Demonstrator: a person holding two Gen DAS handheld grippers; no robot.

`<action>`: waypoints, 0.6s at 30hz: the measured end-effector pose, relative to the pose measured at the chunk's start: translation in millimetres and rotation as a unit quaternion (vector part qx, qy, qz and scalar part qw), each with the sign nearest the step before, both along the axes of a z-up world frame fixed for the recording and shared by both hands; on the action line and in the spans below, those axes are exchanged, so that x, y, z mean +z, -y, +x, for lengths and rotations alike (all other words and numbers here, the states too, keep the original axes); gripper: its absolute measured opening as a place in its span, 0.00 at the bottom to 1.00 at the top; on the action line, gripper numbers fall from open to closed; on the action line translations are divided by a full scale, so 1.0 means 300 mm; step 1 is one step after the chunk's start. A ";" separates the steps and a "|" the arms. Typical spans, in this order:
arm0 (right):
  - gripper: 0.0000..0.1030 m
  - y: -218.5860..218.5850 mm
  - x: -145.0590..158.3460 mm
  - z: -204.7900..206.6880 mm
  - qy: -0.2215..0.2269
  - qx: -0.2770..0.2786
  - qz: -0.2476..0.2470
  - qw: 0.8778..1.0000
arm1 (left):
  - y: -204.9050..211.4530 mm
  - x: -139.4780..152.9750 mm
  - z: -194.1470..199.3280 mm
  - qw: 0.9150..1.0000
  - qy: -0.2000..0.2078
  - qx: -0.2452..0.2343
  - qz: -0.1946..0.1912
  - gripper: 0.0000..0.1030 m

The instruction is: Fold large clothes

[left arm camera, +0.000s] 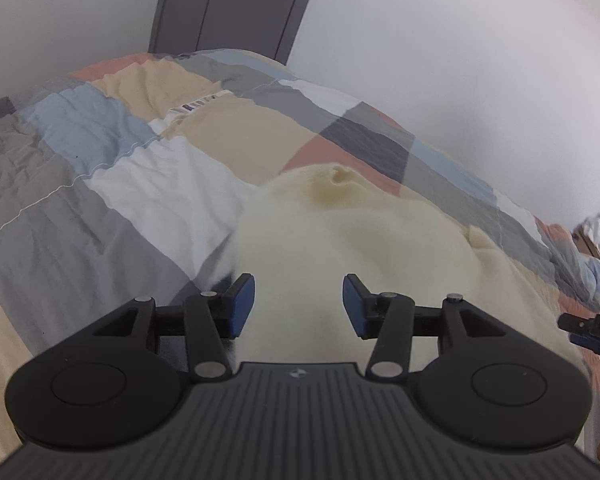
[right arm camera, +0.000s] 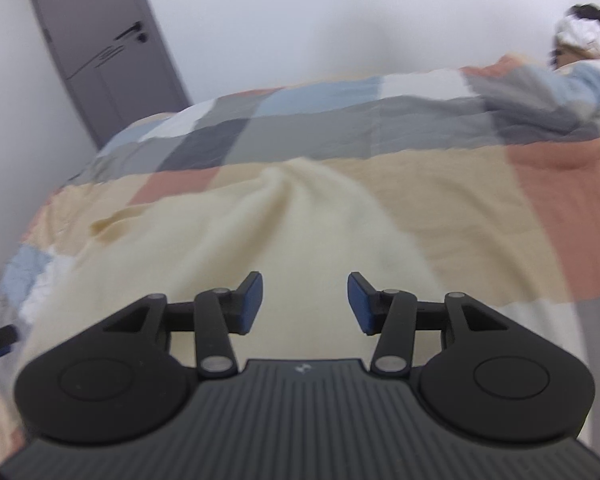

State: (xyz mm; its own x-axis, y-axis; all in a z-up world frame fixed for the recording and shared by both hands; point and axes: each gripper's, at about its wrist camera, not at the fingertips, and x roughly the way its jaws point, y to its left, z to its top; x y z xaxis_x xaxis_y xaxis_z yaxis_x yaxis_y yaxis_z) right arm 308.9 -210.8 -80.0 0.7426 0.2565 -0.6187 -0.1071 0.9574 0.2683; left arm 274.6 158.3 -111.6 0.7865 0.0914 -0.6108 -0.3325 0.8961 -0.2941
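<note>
Bed (left arm camera: 80, 184) under a patchwork quilt (right arm camera: 460, 208), bearing the task's cream garment (left arm camera: 340, 248), which lies spread across the quilt's middle with a puckered ridge (right arm camera: 288, 184) at its far end. Left gripper (left arm camera: 299, 306) and right gripper (right arm camera: 305, 304) hover above the near part of the garment, the blue fingers (right arm camera: 252, 300) of both released, nothing between them. Risks, as judged: the ridge, if not smoothed, would be pressed into the next fold; soft, thick fabric may slip from a shallow pinch; uneven grips by the two hands would skew the edge. A heap of other clothes (right arm camera: 580, 36) lies well apart.
</note>
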 end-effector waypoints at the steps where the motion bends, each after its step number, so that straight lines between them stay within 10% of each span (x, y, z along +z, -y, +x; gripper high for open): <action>1: 0.66 0.009 -0.006 0.007 0.005 -0.010 -0.006 1.000 | -0.004 -0.011 0.007 1.000 -0.005 0.005 0.008 0.53; 11: 0.72 -0.039 -0.139 0.112 -0.018 -0.026 -0.070 0.997 | -0.086 -0.133 0.079 0.998 -0.028 0.037 -0.044 0.51; 13: 0.71 -0.076 -0.165 0.115 -0.020 -0.015 -0.108 0.994 | -0.097 -0.149 0.087 0.997 -0.028 0.032 -0.067 0.37; 15: 0.65 -0.097 -0.180 0.111 -0.015 -0.006 -0.133 0.991 | -0.094 -0.151 0.086 0.997 -0.026 0.028 -0.072 0.30; 18: 0.30 -0.104 -0.172 0.100 -0.006 -0.012 -0.164 0.986 | -0.079 -0.132 0.083 0.998 -0.023 0.027 -0.051 0.12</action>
